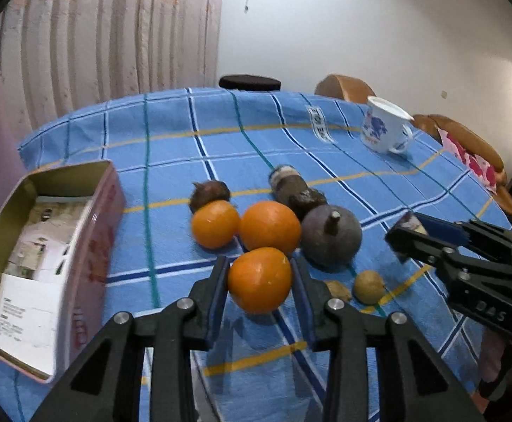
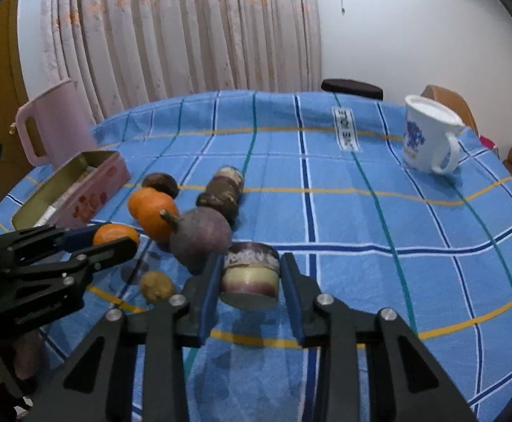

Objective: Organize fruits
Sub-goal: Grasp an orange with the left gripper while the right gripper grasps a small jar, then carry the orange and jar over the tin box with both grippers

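Observation:
My left gripper [image 1: 259, 262] is shut on an orange [image 1: 259, 279], with one blue pad against each side of it. Behind it lie two more oranges [image 1: 215, 224] [image 1: 270, 227], a dark purple round fruit with a stem [image 1: 331, 235], a brown bulb [image 1: 209, 193] and a brown cylindrical piece [image 1: 287, 183]. My right gripper [image 2: 252, 258] is shut on a short brown-and-cream cylindrical chunk [image 2: 250, 274]. In the left wrist view the right gripper [image 1: 405, 232] shows at the right edge. In the right wrist view the left gripper [image 2: 122, 239] shows at the left with its orange [image 2: 115, 234].
An open pink tin [image 1: 90, 218] with papers inside stands at the left of the blue checked tablecloth [image 1: 171, 147]. Two small tan fruits [image 1: 368, 286] [image 1: 338, 290] lie near the purple fruit. A white mug [image 1: 384, 125] stands far right and a pink pitcher [image 2: 51, 119] far left.

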A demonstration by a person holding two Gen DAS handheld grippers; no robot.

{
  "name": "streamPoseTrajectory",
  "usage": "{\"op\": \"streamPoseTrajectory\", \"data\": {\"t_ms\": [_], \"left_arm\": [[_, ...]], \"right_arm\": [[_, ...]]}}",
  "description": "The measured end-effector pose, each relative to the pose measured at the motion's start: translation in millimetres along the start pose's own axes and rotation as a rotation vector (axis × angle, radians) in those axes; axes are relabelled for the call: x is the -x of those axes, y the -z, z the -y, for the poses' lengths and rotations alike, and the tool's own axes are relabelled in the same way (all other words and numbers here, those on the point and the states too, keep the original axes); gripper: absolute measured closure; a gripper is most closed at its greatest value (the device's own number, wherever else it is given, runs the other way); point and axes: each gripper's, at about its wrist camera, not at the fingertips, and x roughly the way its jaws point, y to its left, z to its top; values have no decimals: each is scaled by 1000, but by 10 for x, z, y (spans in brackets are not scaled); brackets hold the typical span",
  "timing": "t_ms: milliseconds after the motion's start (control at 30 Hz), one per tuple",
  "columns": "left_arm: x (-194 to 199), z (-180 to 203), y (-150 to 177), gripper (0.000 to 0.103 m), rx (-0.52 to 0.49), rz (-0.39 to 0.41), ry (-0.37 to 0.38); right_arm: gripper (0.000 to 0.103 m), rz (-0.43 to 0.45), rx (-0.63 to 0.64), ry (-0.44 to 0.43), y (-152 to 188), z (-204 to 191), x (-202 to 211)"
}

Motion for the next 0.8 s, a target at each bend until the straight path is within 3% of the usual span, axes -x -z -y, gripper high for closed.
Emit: {"op": "streamPoseTrajectory", "data": {"t_ms": [500, 800], "left_arm": [[175, -37, -16, 66, -47, 120, -78], [299, -31, -33, 66, -64, 195, -117]], "right_arm": [[66, 114, 54, -29, -74, -256, 186], [66, 138, 85, -42, -102, -353, 177]]}}
